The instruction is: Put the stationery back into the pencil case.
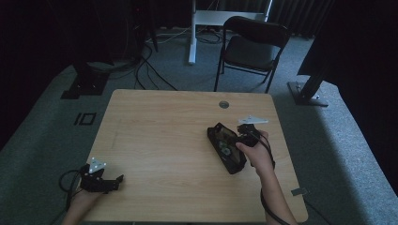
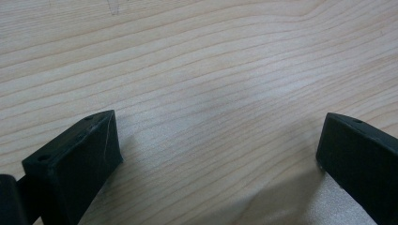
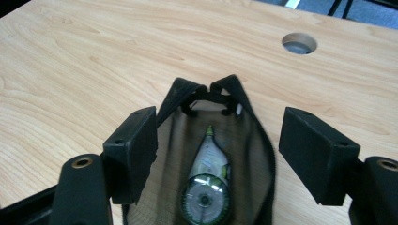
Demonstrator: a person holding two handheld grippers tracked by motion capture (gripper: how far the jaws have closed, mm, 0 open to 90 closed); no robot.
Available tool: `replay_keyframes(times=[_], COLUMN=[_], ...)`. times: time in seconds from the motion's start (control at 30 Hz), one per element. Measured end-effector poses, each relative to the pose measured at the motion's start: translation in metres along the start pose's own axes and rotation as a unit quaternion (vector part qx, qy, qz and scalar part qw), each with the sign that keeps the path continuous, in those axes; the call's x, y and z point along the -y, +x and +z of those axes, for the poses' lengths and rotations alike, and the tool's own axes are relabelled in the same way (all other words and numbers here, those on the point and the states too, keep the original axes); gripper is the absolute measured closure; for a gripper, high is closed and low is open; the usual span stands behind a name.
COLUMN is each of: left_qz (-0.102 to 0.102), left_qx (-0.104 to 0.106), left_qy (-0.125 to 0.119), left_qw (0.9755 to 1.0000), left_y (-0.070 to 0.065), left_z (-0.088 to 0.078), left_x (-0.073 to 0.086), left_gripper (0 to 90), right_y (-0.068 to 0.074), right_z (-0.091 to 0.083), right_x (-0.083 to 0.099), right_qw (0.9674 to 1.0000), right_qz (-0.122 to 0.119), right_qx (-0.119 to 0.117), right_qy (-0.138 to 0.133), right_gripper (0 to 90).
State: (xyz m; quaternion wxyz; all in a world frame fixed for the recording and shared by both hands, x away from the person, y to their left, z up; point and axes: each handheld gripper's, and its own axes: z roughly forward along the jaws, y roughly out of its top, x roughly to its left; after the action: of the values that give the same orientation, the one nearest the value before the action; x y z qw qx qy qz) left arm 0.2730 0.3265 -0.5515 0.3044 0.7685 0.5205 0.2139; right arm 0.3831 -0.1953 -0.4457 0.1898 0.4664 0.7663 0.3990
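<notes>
Dim carpet, a folding chair [image 1: 251, 47] and trailing cables lie beyond the far edge of a pale wooden table [image 1: 164, 140], whose top is nearly bare. At the near left corner the left gripper [image 1: 112, 182] rests low over the wood with its jaws wide apart and nothing between them; its own view looks straight onto the grain, so it seems parked out of the way while the other hand works. Moving right, the middle of the table holds nothing. Right of centre lies a black mesh pouch [image 1: 226, 147], long and narrow, angled from far left to near right. Through its mesh a correction tape dispenser [image 3: 206, 187] shows, lying flat inside with its tip toward the pouch's far end. The right gripper [image 3: 218, 140] hangs just above the pouch, jaws apart on either side and pressing on neither; that spacing suggests a release rather than a grip. Farther right, a round cable hole [image 1: 224, 104] sits near the far edge
</notes>
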Motion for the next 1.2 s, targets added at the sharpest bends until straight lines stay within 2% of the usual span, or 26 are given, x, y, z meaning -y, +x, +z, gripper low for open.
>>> replay_keyframes(times=[0.2, 0.47, 0.73, 1.07, 1.2], left_qz=[0.000, 0.000, 0.000, 0.000, 0.000], left_qx=[0.000, 0.000, 0.000, 0.000, 0.000], left_qy=[0.000, 0.000, 0.000, 0.000, 0.000], left_qw=[1.0000, 1.0000, 1.0000, 1.0000, 1.0000], left_y=[0.000, 0.000, 0.000, 0.000, 0.000], left_z=[0.000, 0.000, 0.000, 0.000, 0.000], left_x=[0.000, 0.000, 0.000, 0.000, 0.000], left_gripper=[0.0, 0.0, 0.0, 0.0, 0.0], right_y=[-0.011, -0.027, -0.044, -0.064, -0.071], right_z=[-0.010, -0.019, -0.019, -0.018, -0.016], right_x=[0.003, 0.012, 0.028, 0.050, 0.060], right_qw=[0.9998, 0.9994, 0.9986, 0.9958, 0.9949], right_qz=[0.009, 0.016, 0.031, 0.062, 0.067], right_qx=[0.007, 0.022, 0.036, 0.062, 0.073], right_qy=[-0.014, -0.022, -0.023, -0.026, -0.019], right_gripper=[24.2, 24.1, 23.7, 22.5, 21.7])
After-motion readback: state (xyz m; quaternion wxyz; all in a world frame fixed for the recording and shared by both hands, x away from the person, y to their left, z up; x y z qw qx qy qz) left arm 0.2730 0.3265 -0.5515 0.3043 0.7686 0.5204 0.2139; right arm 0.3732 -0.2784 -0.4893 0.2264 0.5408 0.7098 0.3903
